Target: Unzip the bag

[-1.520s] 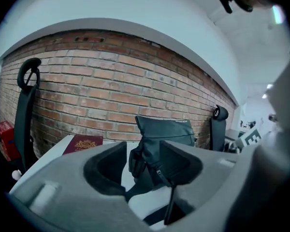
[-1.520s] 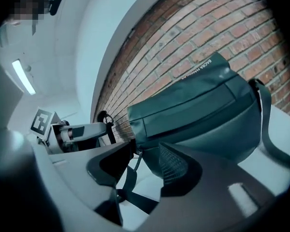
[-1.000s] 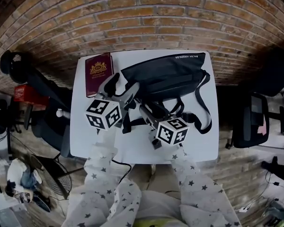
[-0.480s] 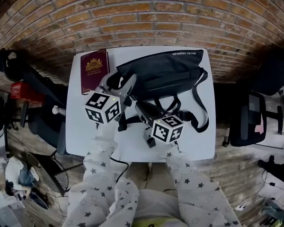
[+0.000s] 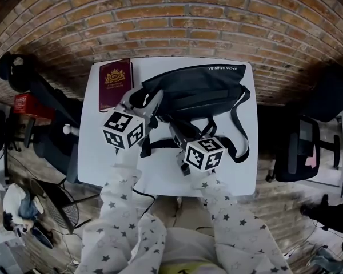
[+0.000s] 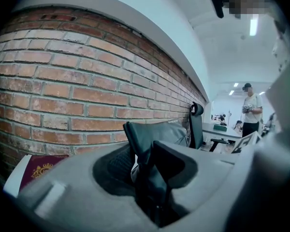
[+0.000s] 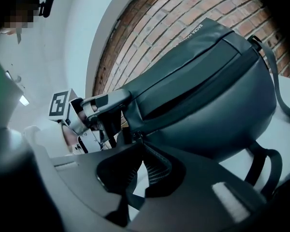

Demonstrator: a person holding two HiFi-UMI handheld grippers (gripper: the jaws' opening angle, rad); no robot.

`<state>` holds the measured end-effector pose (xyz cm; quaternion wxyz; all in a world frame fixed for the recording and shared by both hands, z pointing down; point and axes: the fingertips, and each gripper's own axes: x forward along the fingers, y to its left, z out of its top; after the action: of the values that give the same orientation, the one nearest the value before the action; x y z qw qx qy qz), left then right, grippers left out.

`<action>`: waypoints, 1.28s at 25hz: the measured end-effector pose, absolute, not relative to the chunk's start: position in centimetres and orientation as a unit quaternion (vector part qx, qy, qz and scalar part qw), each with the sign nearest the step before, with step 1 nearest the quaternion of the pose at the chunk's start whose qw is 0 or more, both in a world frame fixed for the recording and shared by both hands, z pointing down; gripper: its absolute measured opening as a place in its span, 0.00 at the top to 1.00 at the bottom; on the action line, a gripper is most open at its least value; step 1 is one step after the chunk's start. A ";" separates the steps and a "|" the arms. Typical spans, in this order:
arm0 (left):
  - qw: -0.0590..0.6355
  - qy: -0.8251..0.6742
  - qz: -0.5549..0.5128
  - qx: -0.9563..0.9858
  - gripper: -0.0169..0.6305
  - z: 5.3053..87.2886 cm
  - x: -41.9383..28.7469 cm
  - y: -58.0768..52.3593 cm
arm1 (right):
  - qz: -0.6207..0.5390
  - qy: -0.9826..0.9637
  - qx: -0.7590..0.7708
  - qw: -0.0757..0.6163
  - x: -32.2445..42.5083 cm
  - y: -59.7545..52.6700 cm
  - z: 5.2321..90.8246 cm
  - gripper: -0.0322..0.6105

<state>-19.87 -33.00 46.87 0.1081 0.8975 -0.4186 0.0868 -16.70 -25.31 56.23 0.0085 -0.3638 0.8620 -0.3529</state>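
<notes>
We record the bag (image 5: 203, 87) lying crosswise on the table (image 5: 160, 178), its left end pinched in the left gripper (image 5: 144, 99), the right gripper (image 5: 173, 128) nipping what we judge the zip pull (image 7: 135, 136), both sets of jaws having just closed, the zip running rightward from there.

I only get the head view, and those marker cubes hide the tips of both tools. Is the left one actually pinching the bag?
Observer: Yes. In the left gripper view, the left gripper has just been closing, and its jaws now clamp a fold of the black bag.
Operator: And the right one?
Observer: The right gripper has just been closing too. Its jaws are pinched on a small dark tab at the bag's end, apparently the zip pull.
Operator: Has the zip opened at all?
Observer: The right gripper view shows the zipper running along the bag, seemingly shut all the way.
</notes>
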 end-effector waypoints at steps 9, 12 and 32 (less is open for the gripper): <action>0.107 -0.419 0.091 0.897 0.79 46.9 -20.0 -32.9 | -0.335 0.863 -0.378 -0.008 -15.6 -26.0 56.1 0.92; 0.106 -0.417 0.092 0.898 0.79 46.8 -20.0 -32.8 | -0.327 0.864 -0.382 -0.012 -15.3 -26.1 56.0 0.92; 0.112 -0.416 0.087 0.898 0.79 47.1 -20.3 -33.0 | -0.294 0.836 -0.464 -0.020 -7.5 -28.8 55.6 0.92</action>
<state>-20.29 -33.01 47.08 0.1116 0.8984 -0.4158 0.0869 -7.54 -28.81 55.62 -0.0200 -0.4639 0.8356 -0.2936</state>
